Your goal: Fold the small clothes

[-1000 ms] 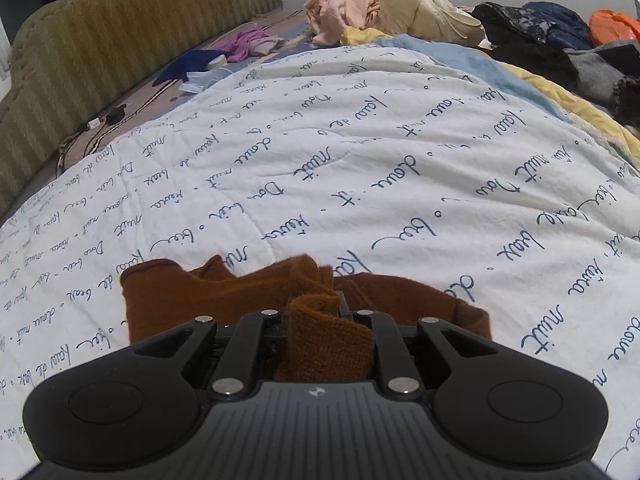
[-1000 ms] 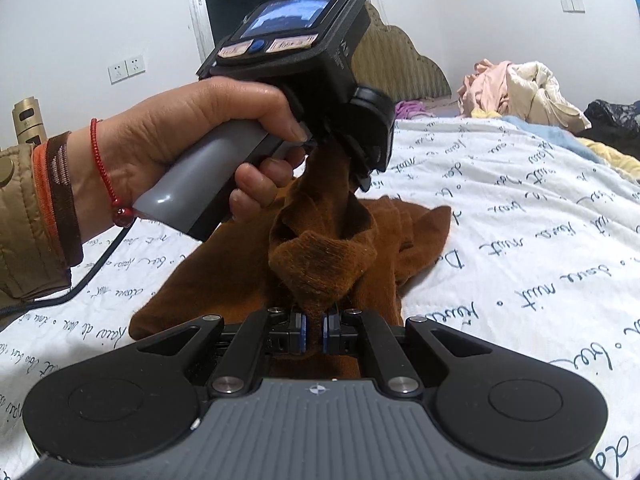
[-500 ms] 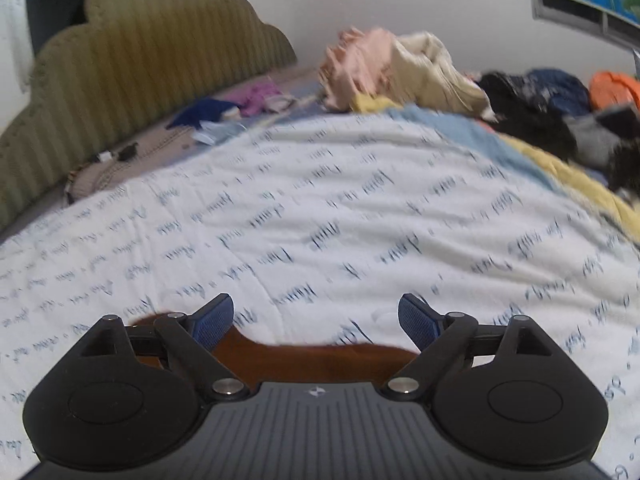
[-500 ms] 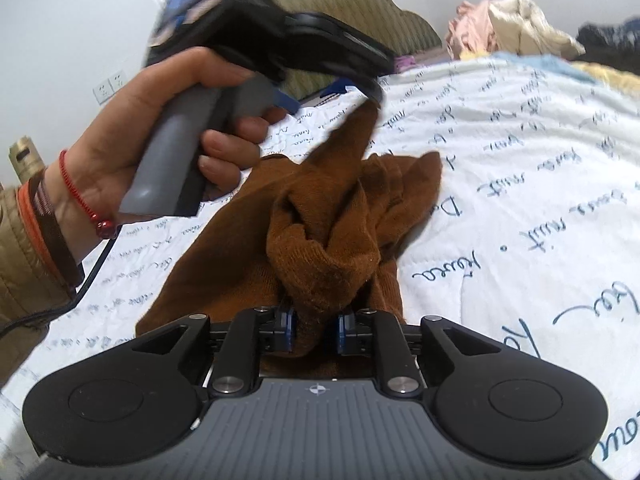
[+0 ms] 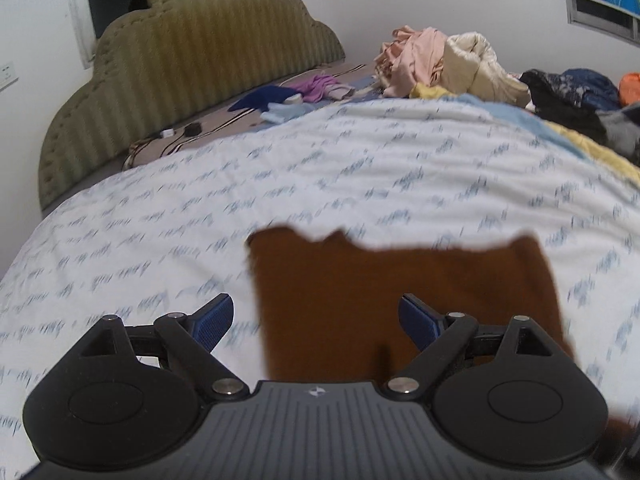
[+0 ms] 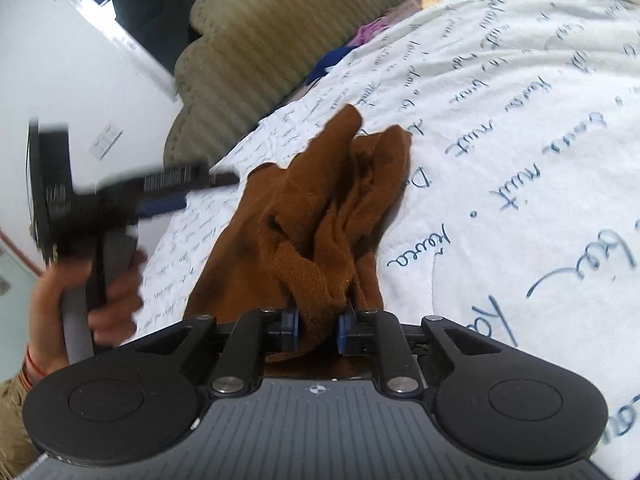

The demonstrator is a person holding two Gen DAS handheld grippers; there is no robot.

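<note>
A brown knitted garment [image 5: 400, 272] lies partly bunched on the white quilt with blue script [image 5: 360, 160]. In the left wrist view my left gripper [image 5: 316, 308] stands wide open above the garment's near edge, its blue pads [image 5: 212, 320] touching nothing. In the right wrist view my right gripper [image 6: 318, 326] is shut on a thick fold of the garment [image 6: 320, 208], the rest trailing away over the quilt [image 6: 520, 160]. At the left of that view my left gripper [image 6: 208, 192] shows blurred, held by a hand [image 6: 80, 280], apart from the cloth.
An olive padded headboard [image 5: 192, 52] stands at the back left. A heap of pink and cream clothes [image 5: 440, 60] and dark garments [image 5: 568, 96] lie at the far side. Small blue and purple pieces [image 5: 272, 96] and a cable [image 5: 176, 136] lie by the headboard.
My left gripper let go of the brown garment, opened wide and drew away to the left. The right gripper kept its hold and rolled, so its view now tilts.
</note>
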